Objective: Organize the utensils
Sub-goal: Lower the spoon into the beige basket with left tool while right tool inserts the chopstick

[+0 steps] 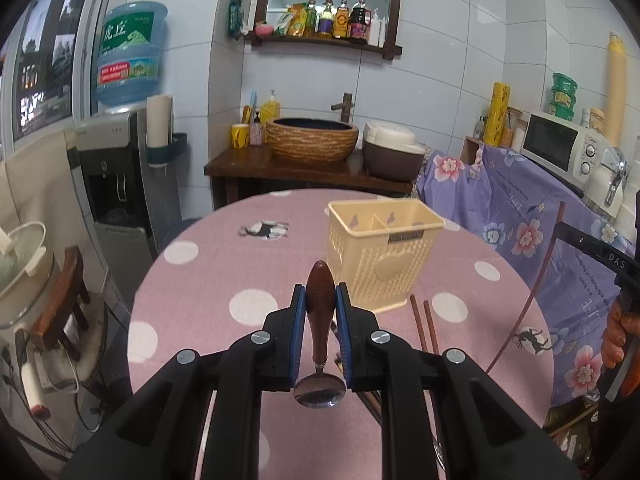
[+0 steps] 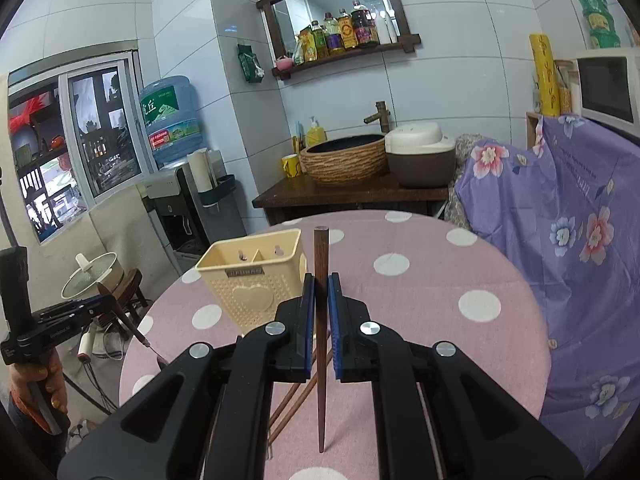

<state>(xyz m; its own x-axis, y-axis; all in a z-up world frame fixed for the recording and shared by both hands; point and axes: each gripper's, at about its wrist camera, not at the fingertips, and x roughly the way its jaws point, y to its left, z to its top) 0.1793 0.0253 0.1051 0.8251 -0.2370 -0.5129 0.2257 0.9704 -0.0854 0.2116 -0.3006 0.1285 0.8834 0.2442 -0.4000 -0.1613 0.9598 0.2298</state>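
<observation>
My left gripper (image 1: 320, 294) is shut on a wooden-handled spoon (image 1: 320, 292), handle pointing away and metal bowl hanging near the camera. Beyond it to the right, a cream utensil basket (image 1: 384, 256) with two compartments stands on the pink dotted tablecloth (image 1: 224, 264). My right gripper (image 2: 319, 282) is shut on a dark wooden chopstick (image 2: 320, 256), held nearly upright with its thick end up. The basket (image 2: 252, 280) sits to its left in the right wrist view. Two chopsticks (image 1: 424, 324) lie on the table beside the basket, also seen under the right gripper as chopsticks (image 2: 292, 404).
A cabinet with a woven basin (image 1: 312, 138) and a rice cooker (image 1: 394, 154) stands behind the table. A purple floral cloth (image 1: 520, 220) covers furniture on the right. A water dispenser (image 1: 116, 168) stands on the left, with a stool and pot (image 2: 100, 276) below.
</observation>
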